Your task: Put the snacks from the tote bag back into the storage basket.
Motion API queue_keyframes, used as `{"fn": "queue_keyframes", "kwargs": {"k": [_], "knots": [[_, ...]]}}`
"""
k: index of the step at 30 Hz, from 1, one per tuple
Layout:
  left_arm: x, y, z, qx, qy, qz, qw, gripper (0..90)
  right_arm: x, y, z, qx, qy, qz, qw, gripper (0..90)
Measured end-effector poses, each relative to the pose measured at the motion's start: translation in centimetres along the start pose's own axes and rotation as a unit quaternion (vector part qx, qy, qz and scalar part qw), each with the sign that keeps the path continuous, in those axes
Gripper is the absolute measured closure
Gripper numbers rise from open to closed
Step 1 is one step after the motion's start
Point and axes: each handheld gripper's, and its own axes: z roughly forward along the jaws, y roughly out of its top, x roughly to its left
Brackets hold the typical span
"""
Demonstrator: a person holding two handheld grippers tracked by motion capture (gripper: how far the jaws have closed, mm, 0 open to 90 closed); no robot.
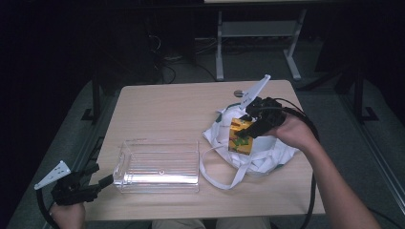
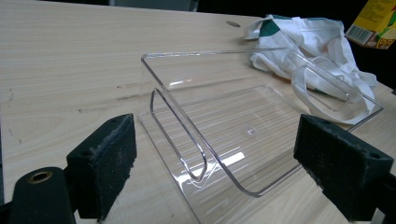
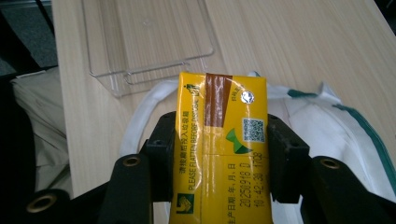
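A yellow drink carton (image 1: 240, 136) (image 3: 219, 144) hangs just above a white cloth bag (image 1: 260, 152) at the table's right. My right gripper (image 1: 249, 128) (image 3: 219, 158) is shut on it, one pad pressing each side. The carton's corner also shows in the left gripper view (image 2: 376, 25). A clear plastic bin (image 1: 157, 164) (image 2: 243, 121) (image 3: 149, 42) lies on the table's front left. My left gripper (image 1: 102, 181) (image 2: 215, 163) stands open at the bin's left end, its pads wide apart and touching nothing. The white bag (image 2: 308, 42) (image 3: 327, 126) lies crumpled, its straps trailing toward the bin.
The wooden table (image 1: 176, 109) has bare surface across its back and left. A small round cap (image 1: 238, 93) sits in the tabletop near the back edge. Metal desk legs (image 1: 219, 52) stand on the floor behind the table.
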Motion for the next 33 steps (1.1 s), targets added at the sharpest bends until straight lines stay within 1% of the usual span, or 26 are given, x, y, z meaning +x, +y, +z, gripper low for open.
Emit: {"fn": "queue_keyframes", "kwargs": {"k": [1,2,4,7,10,12,15,16,17,18,19,20,23,26,30,33], "knots": [[0.0,0.0,0.0,0.0,0.0,0.0,1.0,12.8,0.0,0.0,0.0,0.0,0.0,0.0,1.0,52.2],[0.0,0.0,0.0,0.0,0.0,0.0,1.0,12.8,0.2,0.5,0.1,-0.003,0.006,-0.005,1.0,52.2],[0.0,0.0,0.0,-0.001,0.0,0.0,1.0,12.8,0.5,1.1,0.3,-0.004,0.01,-0.013,0.9999,52.2],[0.0,0.0,0.0,-0.002,0.0,-0.001,1.0,12.8,0.6,1.4,0.4,-0.004,0.014,-0.014,0.9998,52.2],[0.1,0.0,-0.1,-0.002,0.0,-0.001,1.0,12.8,1.0,2.2,0.7,-0.004,0.016,-0.026,0.9995,52.2],[0.1,0.0,-0.1,-0.002,0.0,-0.001,1.0,12.8,1.1,2.5,0.7,-0.006,0.016,-0.025,0.9995,52.2],[0.1,0.0,-0.1,-0.003,0.0,-0.001,1.0,12.8,1.2,2.8,0.8,-0.007,0.023,-0.026,0.9994,52.2],[0.1,0.0,0.0,-0.002,0.0,-0.001,1.0,12.8,1.4,3.1,0.9,-0.002,0.024,-0.034,0.9991,52.2],[0.1,0.0,0.0,-0.003,0.0,-0.001,1.0,12.8,1.4,3.1,0.9,-0.002,0.024,-0.034,0.9991,52.2],[0.1,0.0,0.0,-0.002,0.0,0.0,1.0,12.8,1.7,3.4,1.0,-0.003,0.024,-0.031,0.9992,52.2],[0.1,0.0,0.0,-0.002,0.0,0.0,1.0,12.8,1.7,3.4,1.0,-0.003,0.024,-0.031,0.9992,52.2],[0.1,0.0,0.0,-0.002,0.0,0.0,1.0,12.8,2.0,3.8,1.0,-0.005,0.025,-0.036,0.999,52.2],[0.1,0.0,0.0,-0.002,0.0,-0.001,1.0,12.7,2.3,4.1,1.1,-0.005,0.027,-0.036,0.999,52.2],[0.1,0.0,0.0,-0.002,-0.001,0.0,1.0,12.8,2.9,4.9,1.2,-0.008,0.03,-0.043,0.9986,52.2],[0.1,0.0,0.0,-0.004,-0.001,-0.001,1.0,12.8,3.2,5.6,1.3,-0.011,0.035,-0.049,0.9981,52.2],[0.1,0.0,0.0,-0.005,-0.001,-0.002,1.0,12.8,3.5,5.9,1.4,-0.012,0.036,-0.049,0.9981,52.2]]}}
